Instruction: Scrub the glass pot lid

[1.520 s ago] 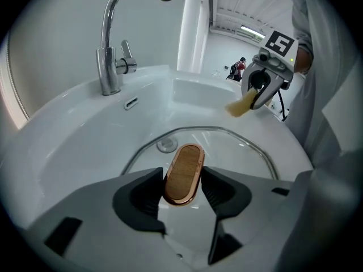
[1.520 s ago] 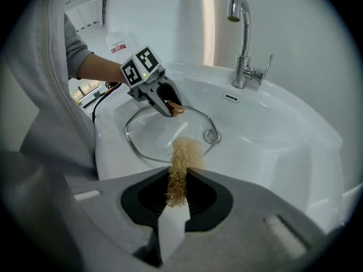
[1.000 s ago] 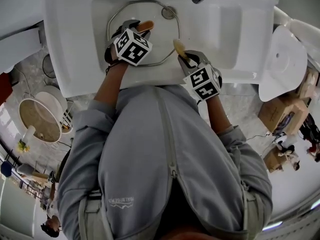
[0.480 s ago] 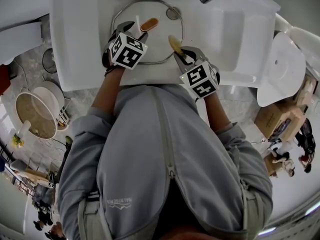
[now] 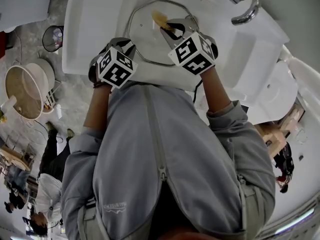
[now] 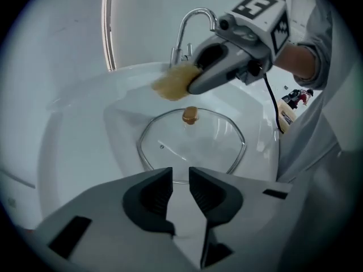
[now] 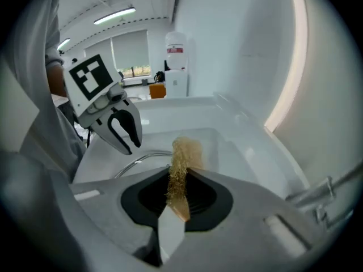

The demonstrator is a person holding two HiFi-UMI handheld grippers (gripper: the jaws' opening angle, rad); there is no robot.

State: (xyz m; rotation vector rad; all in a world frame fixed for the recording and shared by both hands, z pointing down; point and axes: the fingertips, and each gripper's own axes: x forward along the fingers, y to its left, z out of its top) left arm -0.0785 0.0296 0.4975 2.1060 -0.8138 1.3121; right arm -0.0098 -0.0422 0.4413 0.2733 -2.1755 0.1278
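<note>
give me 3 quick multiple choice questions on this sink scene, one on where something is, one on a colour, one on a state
1. Where does the glass lid lie?
A on the floor
B in the sink
C on a shelf

2. What colour is the lid's knob?
A blue
B green
C brown

3. How is the right gripper?
A shut on the scrub pad
B open and empty
C shut on the tap

Answers:
1 B, the lid lies flat in the white basin.
2 C, the knob at its middle is plainly brown.
3 A, the yellowish pad is pinched between its jaws.
</note>
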